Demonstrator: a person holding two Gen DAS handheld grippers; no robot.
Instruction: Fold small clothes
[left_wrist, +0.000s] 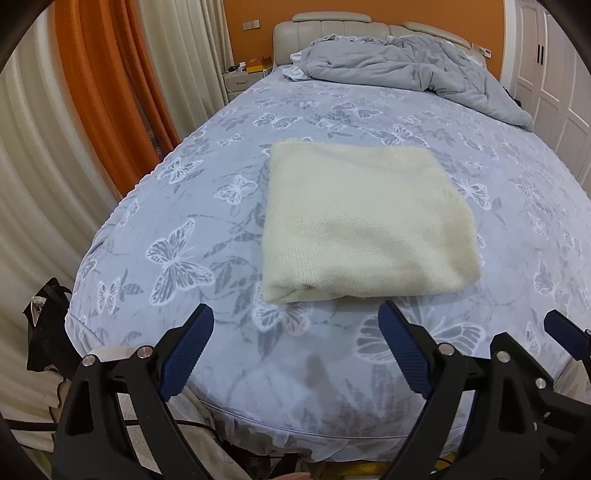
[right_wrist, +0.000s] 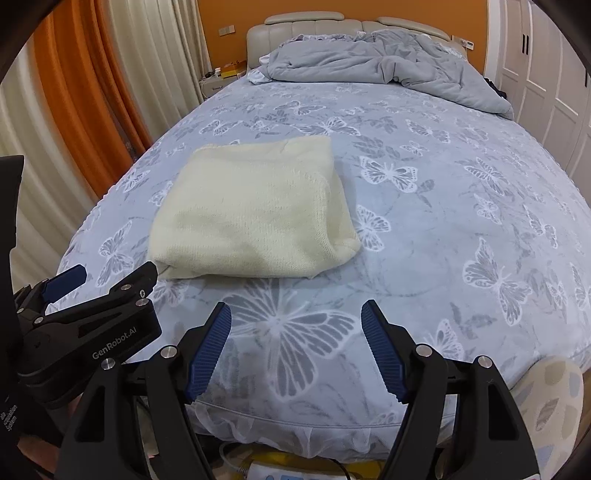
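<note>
A cream knitted garment (left_wrist: 365, 221) (right_wrist: 251, 218) lies folded into a thick rectangle on the butterfly-print bed (left_wrist: 177, 229) (right_wrist: 461, 206). My left gripper (left_wrist: 295, 314) hovers open just short of the garment's near edge, with only bedsheet between its blue pads. Over the sheet to the right of the garment and nearer the foot of the bed, my right gripper (right_wrist: 295, 310) also stands open and holds nothing. Each gripper shows in the other's view: the right gripper (left_wrist: 532, 332) at the right edge, the left gripper (right_wrist: 114, 273) at the left, beside the garment's near corner.
A crumpled grey duvet (left_wrist: 406, 66) (right_wrist: 369, 62) is heaped at the headboard. Orange and cream curtains (left_wrist: 110, 92) hang on the left beside a nightstand (left_wrist: 240, 77), and white wardrobe doors (right_wrist: 546, 66) stand on the right. The bed's foot edge runs just below both grippers.
</note>
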